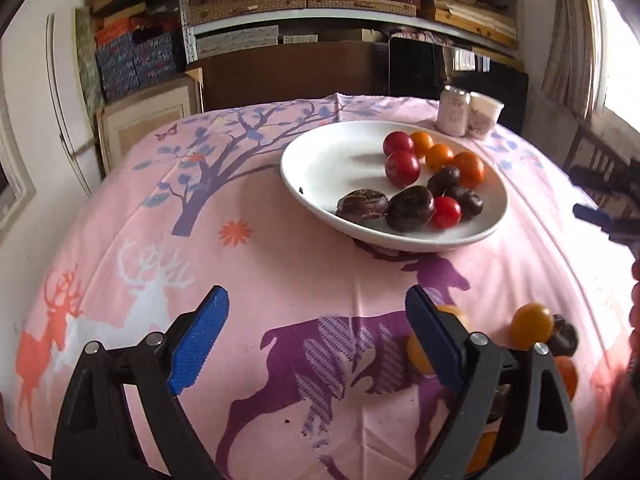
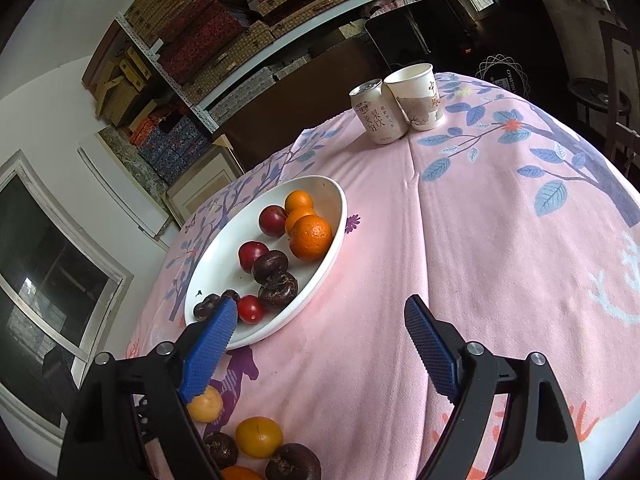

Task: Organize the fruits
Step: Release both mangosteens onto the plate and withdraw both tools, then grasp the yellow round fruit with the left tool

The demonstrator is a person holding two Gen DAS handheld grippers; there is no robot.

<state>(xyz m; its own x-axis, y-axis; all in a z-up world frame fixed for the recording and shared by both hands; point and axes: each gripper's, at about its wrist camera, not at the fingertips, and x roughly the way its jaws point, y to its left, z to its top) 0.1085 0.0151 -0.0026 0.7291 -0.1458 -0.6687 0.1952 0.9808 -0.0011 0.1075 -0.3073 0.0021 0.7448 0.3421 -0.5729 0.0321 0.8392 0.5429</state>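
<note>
A white plate (image 1: pixel 320 168) on the pink tablecloth holds red plums (image 1: pixel 402 167), oranges (image 1: pixel 469 169) and dark brown fruits (image 1: pixel 410 208). It also shows in the right wrist view (image 2: pixel 216 264) with the same fruit. My left gripper (image 1: pixel 316 336) is open and empty above the cloth, short of the plate. Loose oranges (image 1: pixel 531 326) and a dark fruit (image 1: pixel 563 336) lie at its right. My right gripper (image 2: pixel 320 344) is open and empty, its left finger over the plate's near rim. Loose oranges (image 2: pixel 259 437) and dark fruits (image 2: pixel 293 462) lie below it.
A drink can (image 2: pixel 376 112) and a paper cup (image 2: pixel 418 96) stand at the table's far side; they also show in the left wrist view (image 1: pixel 454 112). The right gripper's fingers (image 1: pixel 600 216) show at the right edge. Shelves with boxes stand behind the table.
</note>
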